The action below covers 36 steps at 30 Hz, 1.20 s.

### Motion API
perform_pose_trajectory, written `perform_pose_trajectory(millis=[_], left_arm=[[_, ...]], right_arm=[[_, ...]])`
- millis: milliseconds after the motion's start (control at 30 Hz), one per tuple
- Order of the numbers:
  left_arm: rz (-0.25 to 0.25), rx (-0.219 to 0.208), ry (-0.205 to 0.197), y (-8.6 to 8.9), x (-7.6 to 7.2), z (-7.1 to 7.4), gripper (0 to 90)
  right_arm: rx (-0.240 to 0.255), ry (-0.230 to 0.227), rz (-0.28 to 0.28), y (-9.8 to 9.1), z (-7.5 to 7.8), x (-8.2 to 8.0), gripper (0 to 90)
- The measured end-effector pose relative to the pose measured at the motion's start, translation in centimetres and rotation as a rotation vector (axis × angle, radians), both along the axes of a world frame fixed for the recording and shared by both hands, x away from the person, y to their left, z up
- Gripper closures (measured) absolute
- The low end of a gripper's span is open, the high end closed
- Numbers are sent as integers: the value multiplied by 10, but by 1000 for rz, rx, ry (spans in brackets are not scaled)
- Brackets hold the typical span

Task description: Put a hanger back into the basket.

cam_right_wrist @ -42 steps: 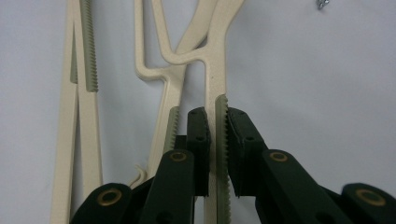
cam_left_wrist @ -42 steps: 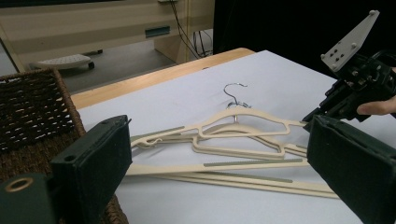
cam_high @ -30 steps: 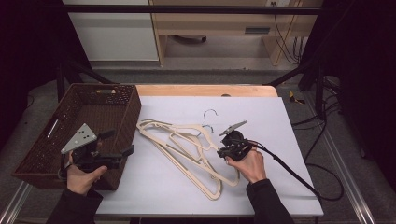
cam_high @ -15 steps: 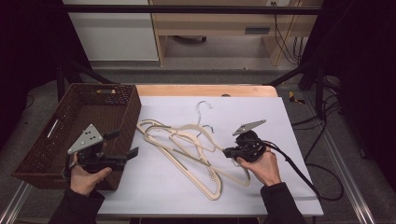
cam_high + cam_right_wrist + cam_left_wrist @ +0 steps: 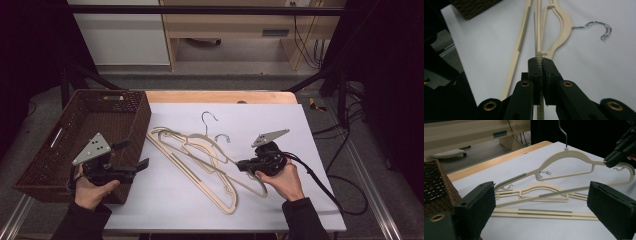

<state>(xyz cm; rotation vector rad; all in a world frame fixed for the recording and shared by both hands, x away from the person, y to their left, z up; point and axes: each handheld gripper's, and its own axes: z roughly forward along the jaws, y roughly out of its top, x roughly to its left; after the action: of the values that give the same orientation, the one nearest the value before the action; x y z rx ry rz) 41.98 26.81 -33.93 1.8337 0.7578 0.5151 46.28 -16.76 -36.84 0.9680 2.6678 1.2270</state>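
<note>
Clamping 1 cream hanger by the end of its arm, the right gripper is holding it raised off the white table; in the right gripper view its jaws are pressing tight on the thin ribbed edge of that hanger, having just finished closing. Compared with 1 second ago, this gripper is sitting farther toward the table's right side and higher, and the held hanger is tilting up from the pile of hangers lying flat near the table's middle. Its metal hook is pointing toward the far edge. The left gripper is hovering by the brown basket as before, jaws standing wide apart with nothing between them.
</note>
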Motion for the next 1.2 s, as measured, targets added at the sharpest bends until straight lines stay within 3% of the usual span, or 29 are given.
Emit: perform_pose_trajectory(millis=[233, 400, 867, 1033, 1200], left_arm=[[-62, 58, 13, -10, -1, 3, 90], [-135, 175, 34, -26, 2, 3, 111], [-245, 501, 107, -51, 18, -8, 318], [-269, 550, 120, -56, 23, -15, 436], [-287, 569, 132, -56, 24, -18, 549]], right_arm=[[65, 8, 138, -6, 7, -6, 864], [60, 12, 186, -6, 7, -11, 864], [98, 36, 297, -6, 9, -20, 864], [101, 40, 323, -6, 9, -23, 863], [93, 45, 335, -8, 11, -24, 862]])
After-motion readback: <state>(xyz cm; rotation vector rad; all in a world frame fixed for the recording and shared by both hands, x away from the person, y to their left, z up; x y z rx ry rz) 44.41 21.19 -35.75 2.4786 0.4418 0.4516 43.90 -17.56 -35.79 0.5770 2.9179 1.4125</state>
